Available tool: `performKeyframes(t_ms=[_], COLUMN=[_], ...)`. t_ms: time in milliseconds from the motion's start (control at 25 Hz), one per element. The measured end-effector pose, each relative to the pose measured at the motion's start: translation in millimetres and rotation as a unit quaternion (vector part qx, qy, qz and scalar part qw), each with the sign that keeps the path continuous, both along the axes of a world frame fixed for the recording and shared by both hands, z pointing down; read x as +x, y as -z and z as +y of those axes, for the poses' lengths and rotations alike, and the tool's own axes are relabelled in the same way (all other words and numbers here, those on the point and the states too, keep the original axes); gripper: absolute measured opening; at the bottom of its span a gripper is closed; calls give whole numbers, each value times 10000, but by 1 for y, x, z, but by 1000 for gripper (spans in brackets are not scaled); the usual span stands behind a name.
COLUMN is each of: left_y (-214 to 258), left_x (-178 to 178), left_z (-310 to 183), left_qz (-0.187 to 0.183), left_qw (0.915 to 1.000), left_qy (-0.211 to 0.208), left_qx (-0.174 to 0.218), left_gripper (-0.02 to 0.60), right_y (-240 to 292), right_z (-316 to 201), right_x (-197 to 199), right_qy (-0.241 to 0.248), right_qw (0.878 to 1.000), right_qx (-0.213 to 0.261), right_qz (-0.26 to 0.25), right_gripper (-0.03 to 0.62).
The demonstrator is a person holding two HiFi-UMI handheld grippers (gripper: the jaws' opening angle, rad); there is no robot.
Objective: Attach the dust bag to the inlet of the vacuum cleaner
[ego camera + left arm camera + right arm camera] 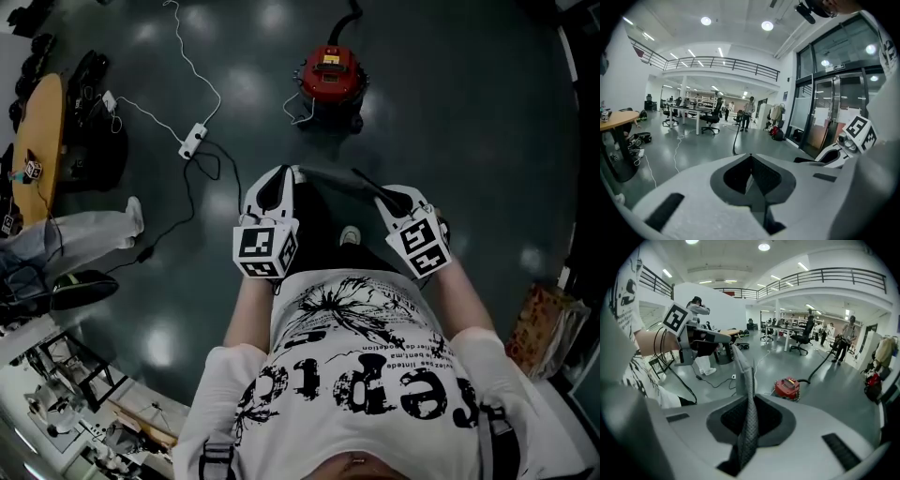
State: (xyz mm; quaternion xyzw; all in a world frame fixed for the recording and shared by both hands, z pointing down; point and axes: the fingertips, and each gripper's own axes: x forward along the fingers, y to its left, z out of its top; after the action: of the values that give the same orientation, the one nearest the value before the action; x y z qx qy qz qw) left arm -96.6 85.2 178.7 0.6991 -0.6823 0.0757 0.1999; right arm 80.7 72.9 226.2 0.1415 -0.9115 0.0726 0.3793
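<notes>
A red vacuum cleaner (330,80) stands on the dark floor ahead of me; it also shows in the right gripper view (787,387). A dark grey dust bag (336,184) hangs stretched between both grippers at waist height. My left gripper (287,172) is shut on the bag's left edge, with only a thin strip showing in its own jaws (750,158). My right gripper (382,199) is shut on the right edge, and the quilted fabric (748,394) runs up from its jaws toward the left gripper (723,338). The vacuum's inlet cannot be made out.
A white power strip (192,141) and its cords lie on the floor at the left. A round wooden table (42,141) and a person's legs in white trousers (84,234) are further left. The vacuum hose (352,13) leads away behind it. A paper bag (544,328) sits at the right.
</notes>
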Motion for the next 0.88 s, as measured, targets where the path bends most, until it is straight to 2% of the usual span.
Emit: performKeyframes(t_ms=[200,320,440,680,800,880], left_y=[-42,-52,-57,-100,-129,-153], left_x=[-28,-51,-80,-115,-111,-102], left_z=[-106,-154,-193,-244,-249,-257], left_qz=[92,120,186,233,229,248], left_qw=[9975,9922,9878,9799,9752,9715], left_qy=[-640,-1165,-1454,-1805,-1970,-2164], left_qx=[-273,-437,-529,-813,-979,-938], left_gripper=[5,5,5,5,5,3], right_y=[-32,-44,-51,-90,-122,-151], right_z=[-85,-113,-139,-177,-174,-177], right_x=[-38,-61,-83,-107,-110,-110], right_qy=[-366,-606,-586,-698,-556,-371], right_qw=[9989,9967,9962,9946,9941,9945], right_qx=[-273,-440,-411,-500,-685,-719], right_qz=[145,311,500,575,623,669], right_gripper=[25,24,25,25,25,25])
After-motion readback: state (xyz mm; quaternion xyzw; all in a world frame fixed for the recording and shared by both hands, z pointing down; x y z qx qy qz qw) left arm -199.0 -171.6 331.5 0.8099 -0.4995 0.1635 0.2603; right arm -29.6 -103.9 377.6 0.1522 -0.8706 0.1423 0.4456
